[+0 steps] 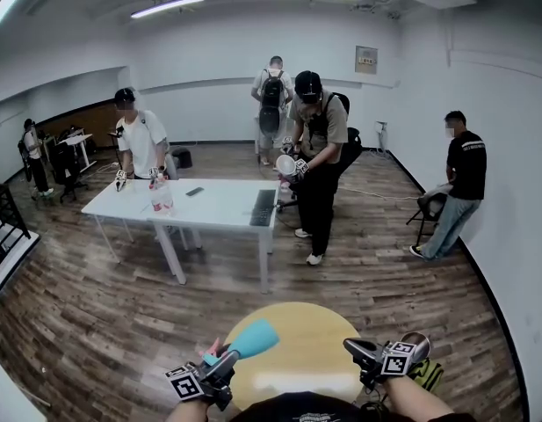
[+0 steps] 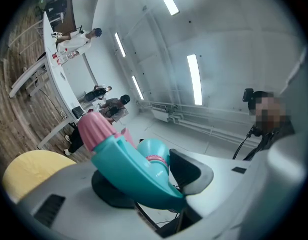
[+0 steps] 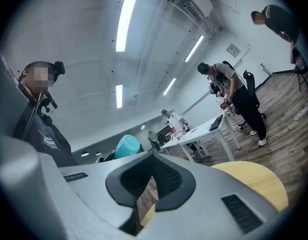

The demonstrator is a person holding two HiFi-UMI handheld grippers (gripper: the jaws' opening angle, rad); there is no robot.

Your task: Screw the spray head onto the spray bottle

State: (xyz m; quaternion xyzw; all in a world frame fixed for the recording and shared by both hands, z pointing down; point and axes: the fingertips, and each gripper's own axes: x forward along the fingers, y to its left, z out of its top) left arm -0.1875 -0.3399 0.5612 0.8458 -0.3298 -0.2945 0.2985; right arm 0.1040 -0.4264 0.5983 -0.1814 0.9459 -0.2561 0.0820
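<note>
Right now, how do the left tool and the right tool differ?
The left tool clamps the teal spray head; the right tool holds nothing. The left tool's jaws stand apart around it; the right tool's jaws are together. Both hover by the round yellow table.

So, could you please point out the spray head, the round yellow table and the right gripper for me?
spray head [image 2: 131, 169], left gripper view, its teal body.
round yellow table [image 1: 310, 350], head view, bare top.
right gripper [image 3: 154, 166], right gripper view, where its shut jaws meet.
</note>
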